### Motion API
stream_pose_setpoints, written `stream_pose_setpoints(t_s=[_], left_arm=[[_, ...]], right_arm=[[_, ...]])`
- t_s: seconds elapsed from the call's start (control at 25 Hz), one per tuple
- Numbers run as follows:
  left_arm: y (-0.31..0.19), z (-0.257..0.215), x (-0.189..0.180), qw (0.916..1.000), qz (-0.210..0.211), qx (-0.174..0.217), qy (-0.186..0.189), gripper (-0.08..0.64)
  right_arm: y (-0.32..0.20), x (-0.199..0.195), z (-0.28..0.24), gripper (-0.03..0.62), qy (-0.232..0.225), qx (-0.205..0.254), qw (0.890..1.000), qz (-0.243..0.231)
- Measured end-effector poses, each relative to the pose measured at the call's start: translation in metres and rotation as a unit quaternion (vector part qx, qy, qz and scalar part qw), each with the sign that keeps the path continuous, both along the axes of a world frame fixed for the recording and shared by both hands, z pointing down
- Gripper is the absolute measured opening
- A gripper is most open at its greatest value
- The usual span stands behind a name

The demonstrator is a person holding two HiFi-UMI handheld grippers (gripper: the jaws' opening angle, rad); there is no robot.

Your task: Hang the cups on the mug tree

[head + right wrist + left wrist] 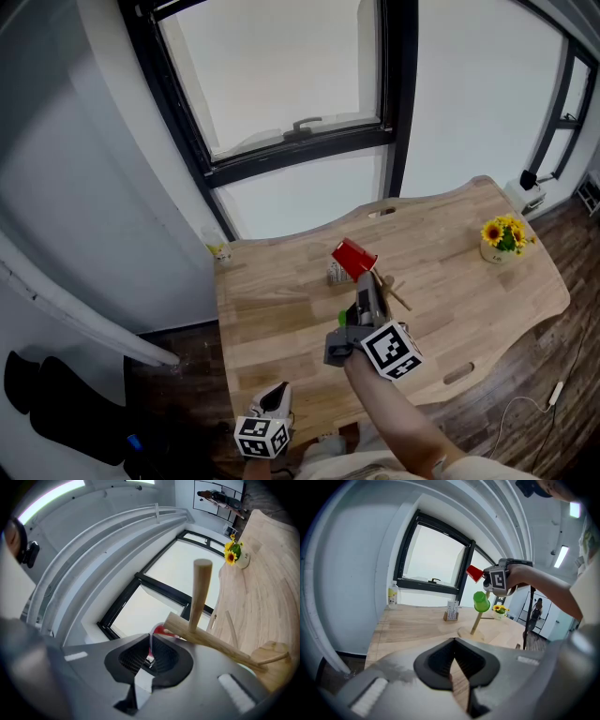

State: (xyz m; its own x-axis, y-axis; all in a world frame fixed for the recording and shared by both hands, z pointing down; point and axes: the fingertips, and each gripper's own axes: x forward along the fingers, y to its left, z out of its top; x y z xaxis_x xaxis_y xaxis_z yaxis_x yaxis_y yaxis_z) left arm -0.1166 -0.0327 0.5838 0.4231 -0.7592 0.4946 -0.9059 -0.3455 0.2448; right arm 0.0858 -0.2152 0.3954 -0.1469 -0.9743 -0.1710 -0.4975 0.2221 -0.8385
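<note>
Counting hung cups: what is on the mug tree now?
A green cup hangs on the mug tree. The red cup, pinched in the right gripper, is at its top; whether it hangs on a peg is covered.

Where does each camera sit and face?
Head view: on the person's head, looking down at the table; left gripper, right gripper and forearm show.
Left gripper view: low, facing across to the mug tree; own jaws show.
Right gripper view: facing the window; jaws grip red cup.
Shared: all see the mug tree.
</note>
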Motion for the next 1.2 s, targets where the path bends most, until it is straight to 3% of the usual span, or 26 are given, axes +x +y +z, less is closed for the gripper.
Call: stream_pose_setpoints(t_s=[0.88,1.2], left_arm=[[0.003,-0.001,0.007,1.0000,0.008,0.002,0.001,0.005],[0.001,-0.004,0.015,0.9998,0.021,0.006,-0.003,0.005]], right_arm=[[0.016,0.009,0.020,0.012,0.002,-0.029,1.000,-0.008],[0.021,0.005,0.037,0.046,0.045,-0.065,0.996,-0.048]])
